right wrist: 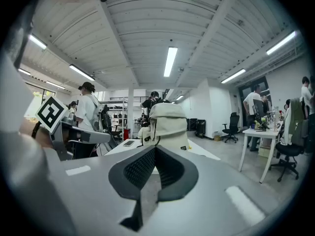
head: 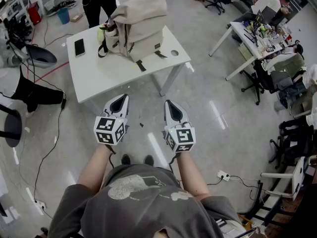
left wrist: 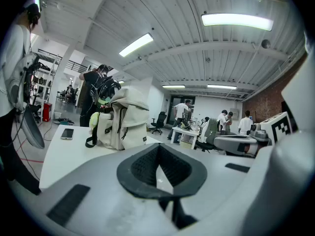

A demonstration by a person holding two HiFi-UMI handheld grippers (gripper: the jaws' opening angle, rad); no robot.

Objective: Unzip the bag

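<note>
**Approach stage: both tools empty, bag not yet reached**

- Bag point(head: 138, 24): pale backpack, upright on the far half of the white tabletop point(head: 106, 71), at 12 o'clock from the person. Dark straps hang down its near face. A phone point(head: 79, 47) lies at about 8 o'clock of it, apart.
- Left tool point(head: 120, 100) and right tool point(head: 171, 104): side by side over the floor, short of the tabletop's near edge and well apart from the bag. On both, the jaws are pressed together with nothing between them.
- The zip pull cannot be made out in any view.

Judgement on doing the step well:
- Step in close first and find the pull before committing either tool.
- Spread the jaws ahead of arrival, not at the fabric.
- Pinch the pull with one tool and pin the cloth beside the zip's start with the other. The bag looks soft and top-heavy, so an unbraced tug would likely drag or topple it.
- Draw along the zip's line, keeping clear of the straps.
</note>
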